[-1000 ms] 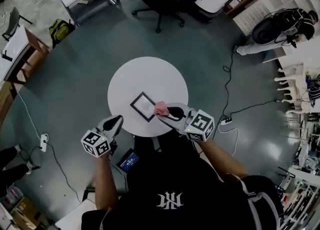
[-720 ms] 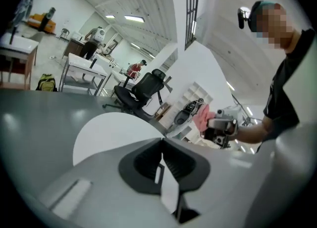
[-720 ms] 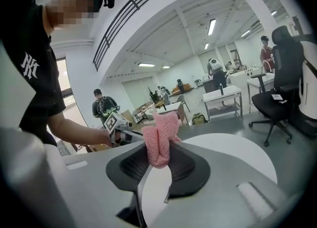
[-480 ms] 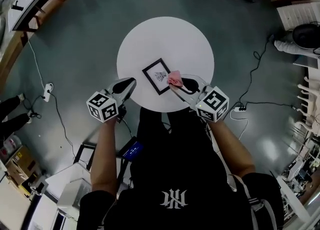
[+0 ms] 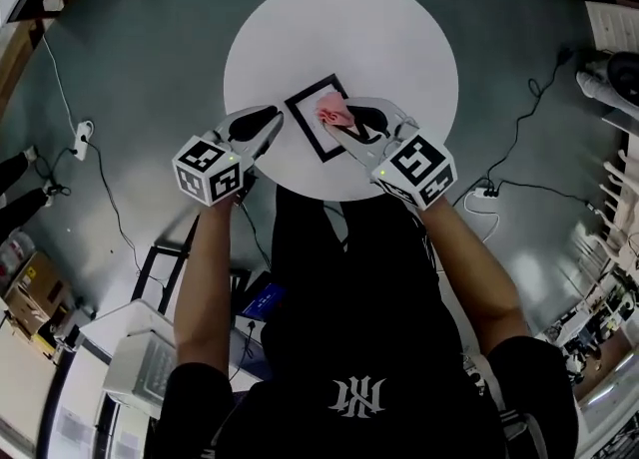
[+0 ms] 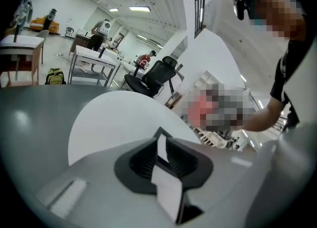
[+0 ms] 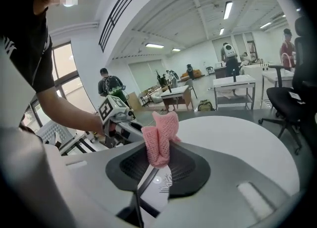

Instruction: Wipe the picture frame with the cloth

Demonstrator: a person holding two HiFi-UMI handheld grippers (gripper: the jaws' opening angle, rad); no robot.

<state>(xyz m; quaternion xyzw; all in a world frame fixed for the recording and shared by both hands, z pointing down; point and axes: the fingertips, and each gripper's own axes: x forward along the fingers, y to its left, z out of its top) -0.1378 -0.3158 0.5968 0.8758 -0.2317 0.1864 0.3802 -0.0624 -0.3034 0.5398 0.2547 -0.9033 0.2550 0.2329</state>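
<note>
We count 1 round white desk [image 5: 399, 38], and on it 1 black rectangular picture frame [image 5: 312, 120] with a white picture, lying flat and turned cornerwise near the desk's near edge. There is 1 pink knitted cloth [image 5: 331, 110], folded into a small wad. It sits in the claw of the right gripper [image 5: 344, 120], whose 2 dark pads close on its lower part while its top stands clear above them. From the head view the cloth is over the frame's right half. We cannot tell whether it presses on the glass.

The left gripper [image 5: 262, 123] reaches over the desk's near-left edge, its tip just beside the frame's left corner. Its claw is drawn in to a thin slit with nothing in it.

Each of the 2 grippers carries 1 cube with square black-and-white markers. The picture bears a faint dark scrawl we cannot read, and the person's black shirt shows 1 white emblem [image 5: 357, 395].
</note>
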